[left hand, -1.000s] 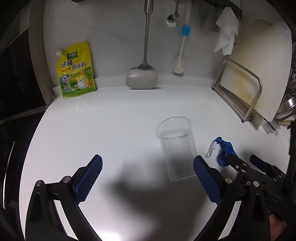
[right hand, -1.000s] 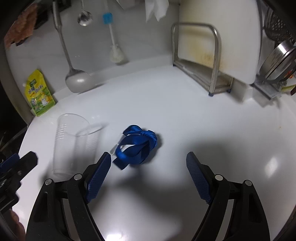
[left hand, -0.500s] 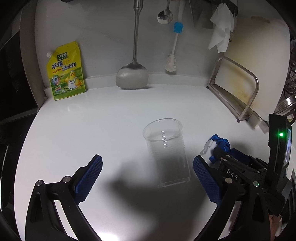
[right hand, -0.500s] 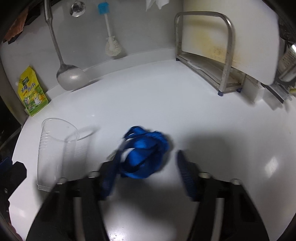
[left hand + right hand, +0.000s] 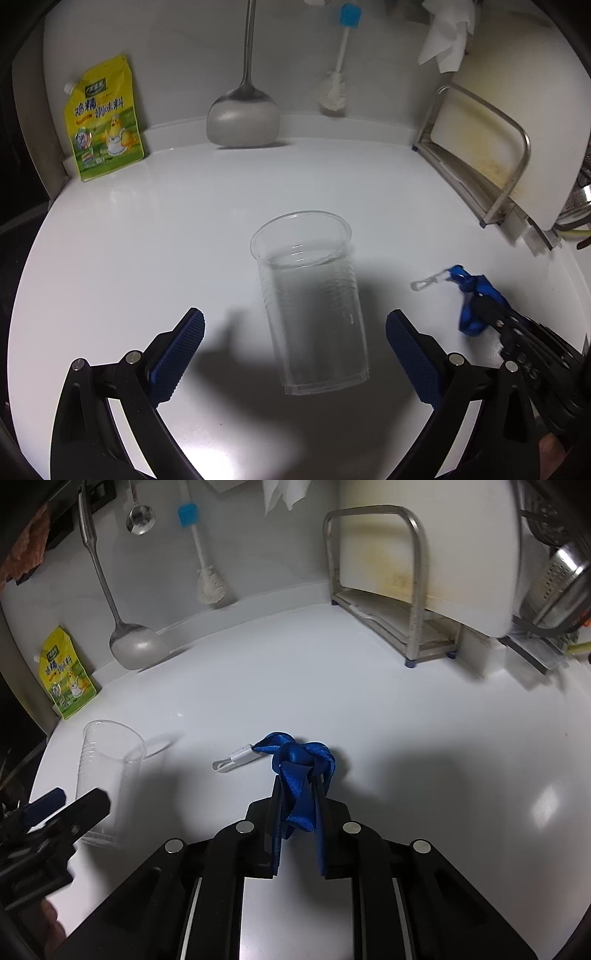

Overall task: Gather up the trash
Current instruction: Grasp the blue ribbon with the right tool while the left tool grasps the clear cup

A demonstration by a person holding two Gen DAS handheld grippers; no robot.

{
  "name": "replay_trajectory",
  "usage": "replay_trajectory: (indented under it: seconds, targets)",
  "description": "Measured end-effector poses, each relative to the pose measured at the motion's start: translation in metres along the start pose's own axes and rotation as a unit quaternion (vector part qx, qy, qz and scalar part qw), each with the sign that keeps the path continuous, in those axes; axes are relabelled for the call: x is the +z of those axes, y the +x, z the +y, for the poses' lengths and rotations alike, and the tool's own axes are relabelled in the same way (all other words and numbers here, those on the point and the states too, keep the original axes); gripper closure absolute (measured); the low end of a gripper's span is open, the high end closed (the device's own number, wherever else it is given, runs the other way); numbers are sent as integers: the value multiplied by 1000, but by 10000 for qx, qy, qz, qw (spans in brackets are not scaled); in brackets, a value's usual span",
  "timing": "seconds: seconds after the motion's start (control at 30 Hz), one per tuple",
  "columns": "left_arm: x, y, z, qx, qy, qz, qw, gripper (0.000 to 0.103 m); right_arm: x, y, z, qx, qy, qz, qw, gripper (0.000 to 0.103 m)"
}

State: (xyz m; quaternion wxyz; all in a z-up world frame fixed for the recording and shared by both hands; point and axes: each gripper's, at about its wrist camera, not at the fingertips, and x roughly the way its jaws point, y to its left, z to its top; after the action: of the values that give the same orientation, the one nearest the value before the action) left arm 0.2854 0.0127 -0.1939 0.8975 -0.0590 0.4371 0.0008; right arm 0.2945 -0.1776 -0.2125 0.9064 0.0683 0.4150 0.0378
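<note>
A clear plastic cup (image 5: 314, 302) stands upright on the white counter (image 5: 147, 240), between and just ahead of the fingers of my open left gripper (image 5: 295, 354), untouched. It also shows in the right wrist view (image 5: 107, 768) at the left. My right gripper (image 5: 299, 805) is shut on a crumpled blue lanyard (image 5: 299, 771) with a white clip (image 5: 232, 760) at its end. The lanyard (image 5: 476, 299) and the right gripper (image 5: 491, 314) also show at the right of the left wrist view.
A yellow seasoning pouch (image 5: 105, 118) leans on the back wall at the left. A metal spatula (image 5: 242, 118) and a bottle brush (image 5: 336, 88) hang there. A steel rack with a white cutting board (image 5: 424, 565) stands at the right, a colander (image 5: 557, 587) beyond it.
My right gripper has moved forward and closed on the blue lanyard. My left gripper has shifted so the cup sits centred between its open fingers.
</note>
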Motion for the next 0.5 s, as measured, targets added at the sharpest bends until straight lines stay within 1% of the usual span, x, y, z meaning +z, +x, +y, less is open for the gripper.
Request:
replay_trajectory:
  seconds: [0.3, 0.37, 0.4, 0.43, 0.47, 0.5]
  targets:
    - [3, 14, -7, 123, 109, 69, 9998, 8, -6, -9, -3, 42, 88, 7, 10000, 89]
    - [3, 15, -7, 67, 112, 89, 9999, 9, -7, -9, -2, 80, 102, 23, 9999, 89]
    - [3, 16, -7, 50, 119, 96, 9999, 17, -7, -10, -1, 93, 101, 27, 9999, 89]
    - [3, 17, -7, 21, 136, 115, 9998, 21, -8, -10, 0, 100, 93, 27, 9999, 89]
    - [2, 19, -8, -5, 176, 162, 9997, 30, -9, -10, 2, 107, 81, 28, 9999, 89]
    - [2, 20, -8, -26, 202, 203, 9996, 34, -9, -11, 4, 117, 64, 25, 9999, 89]
